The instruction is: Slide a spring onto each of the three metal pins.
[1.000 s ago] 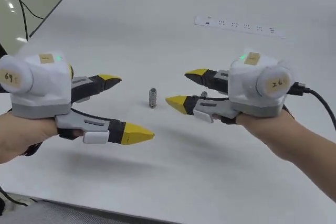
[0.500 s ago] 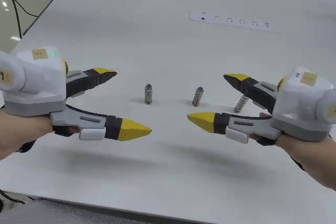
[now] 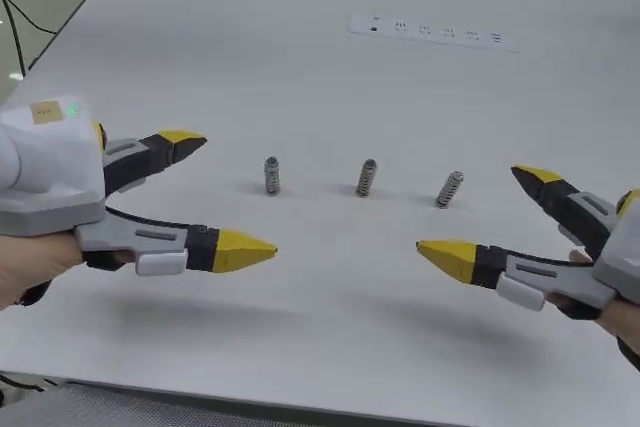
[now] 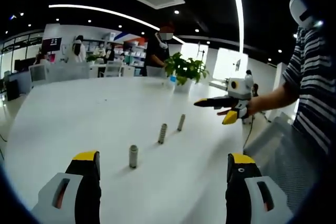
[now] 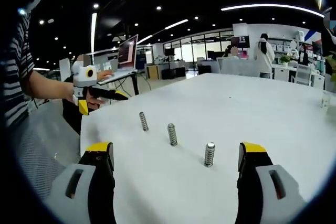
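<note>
My left gripper (image 3: 230,192) and right gripper (image 3: 478,209) both gape wide, holding nothing. Three springs (image 3: 366,178) stand on their pins (image 5: 210,145) in a row on the table (image 3: 330,327) between them. They look light, squashy and easily toppled, so I'd pinch one gently mid-coil.

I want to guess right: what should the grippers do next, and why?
Probably just draw both grippers away. The left spring, middle spring and right spring each seem mounted already, and the left gripper and right gripper are open, holding nothing.
</note>
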Tool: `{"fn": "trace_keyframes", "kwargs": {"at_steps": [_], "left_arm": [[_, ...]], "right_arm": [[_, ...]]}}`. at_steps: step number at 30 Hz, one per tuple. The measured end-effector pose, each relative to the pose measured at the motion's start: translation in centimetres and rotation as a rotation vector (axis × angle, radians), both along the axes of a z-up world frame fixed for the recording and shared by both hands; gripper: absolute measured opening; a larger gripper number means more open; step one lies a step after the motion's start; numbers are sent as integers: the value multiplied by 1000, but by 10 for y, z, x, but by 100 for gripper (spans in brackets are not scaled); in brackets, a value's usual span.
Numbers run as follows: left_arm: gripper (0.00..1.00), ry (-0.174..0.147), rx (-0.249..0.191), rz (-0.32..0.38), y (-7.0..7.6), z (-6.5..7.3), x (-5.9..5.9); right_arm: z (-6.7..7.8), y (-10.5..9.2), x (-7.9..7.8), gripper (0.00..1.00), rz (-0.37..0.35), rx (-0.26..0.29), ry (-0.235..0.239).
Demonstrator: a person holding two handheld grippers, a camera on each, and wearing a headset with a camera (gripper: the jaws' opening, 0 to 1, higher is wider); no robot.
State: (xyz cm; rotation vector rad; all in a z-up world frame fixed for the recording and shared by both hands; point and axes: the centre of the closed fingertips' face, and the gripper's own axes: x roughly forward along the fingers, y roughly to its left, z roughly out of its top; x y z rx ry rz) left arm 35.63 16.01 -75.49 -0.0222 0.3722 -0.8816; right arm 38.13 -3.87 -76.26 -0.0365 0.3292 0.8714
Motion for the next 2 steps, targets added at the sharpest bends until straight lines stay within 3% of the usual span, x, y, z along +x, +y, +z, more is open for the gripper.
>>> {"fn": "trace_keyframes", "kwargs": {"at_steps": [2], "left_arm": [[98, 0, 0, 4, 1, 0, -1]], "right_arm": [[1, -3, -5, 99, -6, -2, -5]]}}
